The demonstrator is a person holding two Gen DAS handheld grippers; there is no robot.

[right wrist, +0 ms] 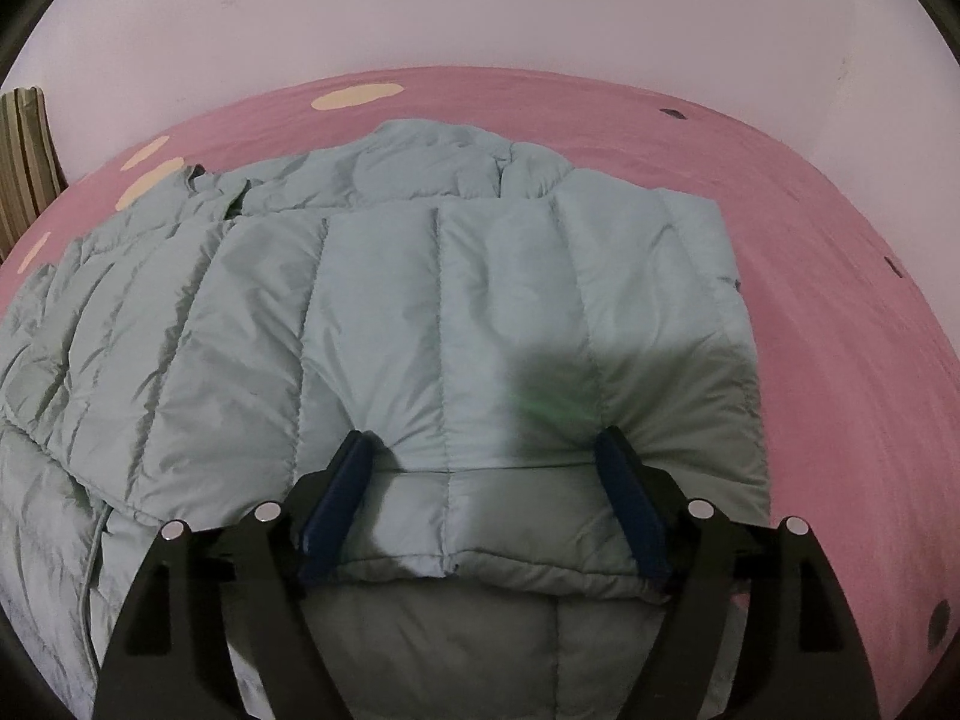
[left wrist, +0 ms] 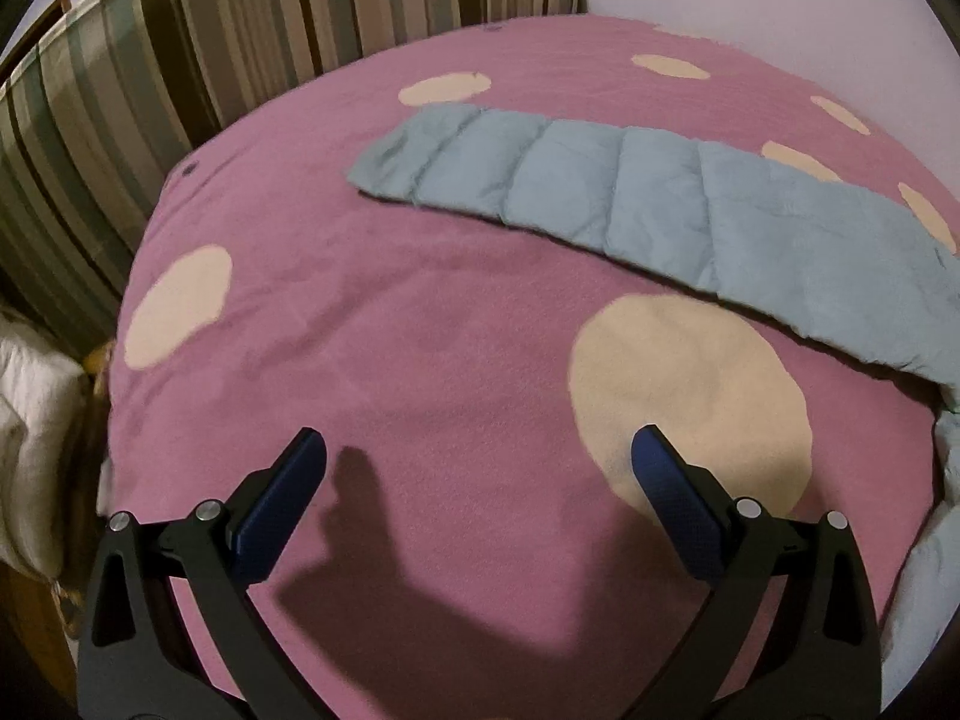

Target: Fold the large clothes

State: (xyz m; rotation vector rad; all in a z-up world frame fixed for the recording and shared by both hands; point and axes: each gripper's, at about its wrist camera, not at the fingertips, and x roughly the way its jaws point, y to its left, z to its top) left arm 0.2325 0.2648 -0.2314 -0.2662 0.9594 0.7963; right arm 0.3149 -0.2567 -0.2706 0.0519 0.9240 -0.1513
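Fingers (right wrist: 351,480) astride jacket (right wrist: 480,312) fold

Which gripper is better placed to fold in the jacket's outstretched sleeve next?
Probably the left gripper: open over the bare blanket, with the sleeve stretched ahead. The right gripper straddles the jacket body.

No words, numbers, labels or signs are showing anywhere in either view that anyone can read.
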